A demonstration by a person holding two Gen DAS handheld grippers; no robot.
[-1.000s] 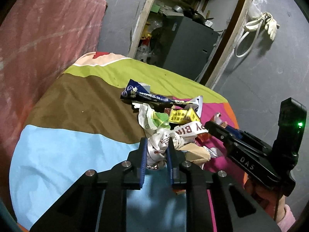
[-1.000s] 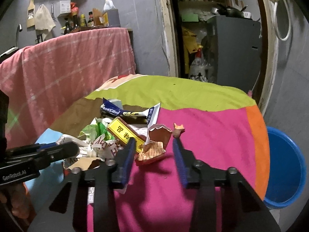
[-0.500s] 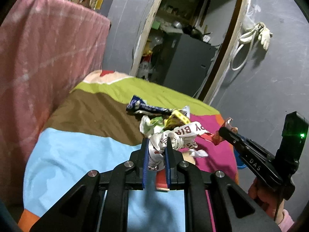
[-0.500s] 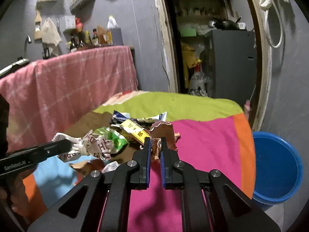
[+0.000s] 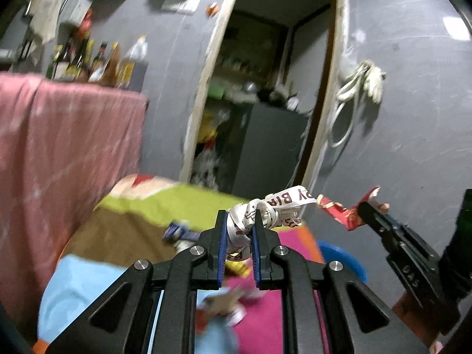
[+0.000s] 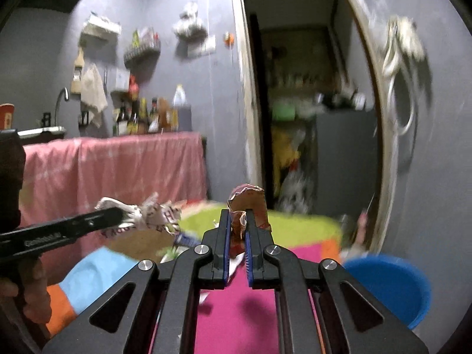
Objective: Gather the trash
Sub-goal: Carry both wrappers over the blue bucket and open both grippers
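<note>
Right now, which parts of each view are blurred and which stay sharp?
Left wrist view: bed and doorway smeared; left gripper and white wrapper sharp. Right wrist view: wall, doorway and blue tub blurred; right gripper and brown wrapper crisp.

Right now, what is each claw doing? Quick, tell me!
Left claw: shut on the white crumpled wrapper, lifted off the table.
Right claw: shut on the red-brown wrapper, also held up in the air.

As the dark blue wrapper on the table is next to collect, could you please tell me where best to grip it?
Probably at the left end of the dark blue wrapper, the part in view. It lies long and flat on the tablecloth, so come from above, jaws across its narrow width.
</note>
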